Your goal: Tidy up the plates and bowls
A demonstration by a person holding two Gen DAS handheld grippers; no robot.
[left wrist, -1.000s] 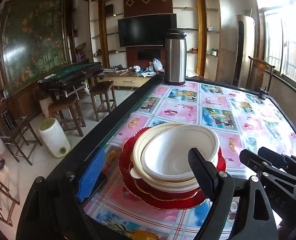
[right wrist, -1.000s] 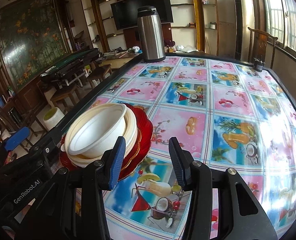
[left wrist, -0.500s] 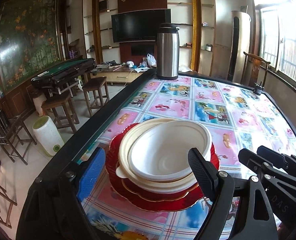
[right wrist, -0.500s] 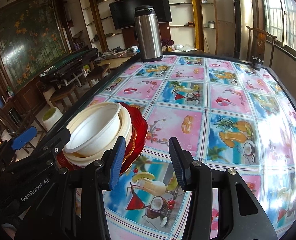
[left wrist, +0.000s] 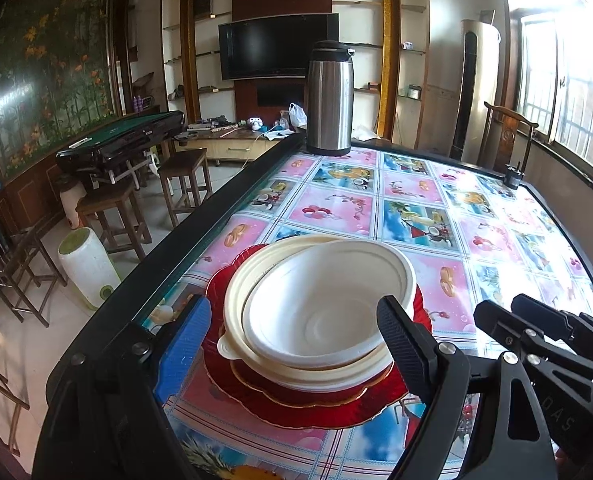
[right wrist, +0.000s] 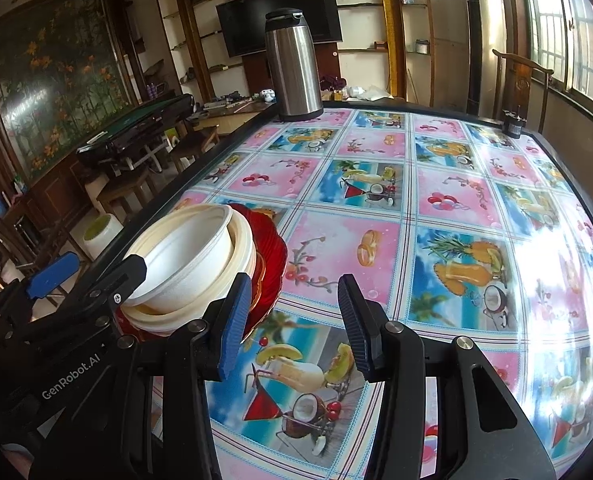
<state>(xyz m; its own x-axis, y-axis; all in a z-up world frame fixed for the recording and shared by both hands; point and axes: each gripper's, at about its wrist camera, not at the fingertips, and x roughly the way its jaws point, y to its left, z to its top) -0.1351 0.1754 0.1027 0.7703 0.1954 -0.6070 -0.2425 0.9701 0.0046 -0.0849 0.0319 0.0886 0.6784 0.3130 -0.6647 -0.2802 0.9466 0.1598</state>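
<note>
Both tongs wide open, empty. L tongs (left wrist: 292, 344) straddle white bowl (left wrist: 320, 312); center, then close evenly. R tongs (right wrist: 292, 324) idle beside the stack.

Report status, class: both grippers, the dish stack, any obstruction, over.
Left gripper open, straddling the white bowl. Right gripper open, empty, beside the stack. Bowls nested on red plates. Nothing in the way; thermos far off.

A dark television (left wrist: 278, 50) hangs at twelve o'clock among wooden shelves; a floral mural (left wrist: 48, 92) fills ten o'clock above stools (left wrist: 184, 180), and bright barred windows (left wrist: 568, 108) glare at two o'clock.
</note>
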